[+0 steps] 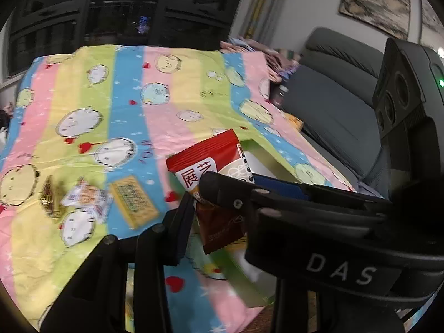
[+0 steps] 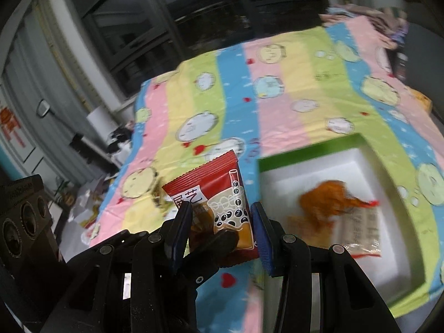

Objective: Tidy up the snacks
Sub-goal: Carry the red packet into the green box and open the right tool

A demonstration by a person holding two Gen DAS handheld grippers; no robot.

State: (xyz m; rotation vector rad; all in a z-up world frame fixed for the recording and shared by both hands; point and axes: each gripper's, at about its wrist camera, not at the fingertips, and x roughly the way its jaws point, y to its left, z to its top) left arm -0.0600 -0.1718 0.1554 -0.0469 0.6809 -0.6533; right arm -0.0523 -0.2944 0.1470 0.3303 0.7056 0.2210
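We hold one red snack packet (image 2: 219, 205) with both grippers, above a striped cartoon bedsheet (image 1: 125, 105); the left gripper (image 1: 194, 202) has its fingers nearly together, pinching the packet's lower edge; the right gripper (image 2: 222, 230) pinches the packet's bottom from either side. A green-rimmed white box (image 2: 358, 149), holding an orange wrapped snack (image 2: 330, 202), lies just beside. We judge the packet should travel over the box, level, before we let go; three more snacks (image 1: 91, 197) wait near.
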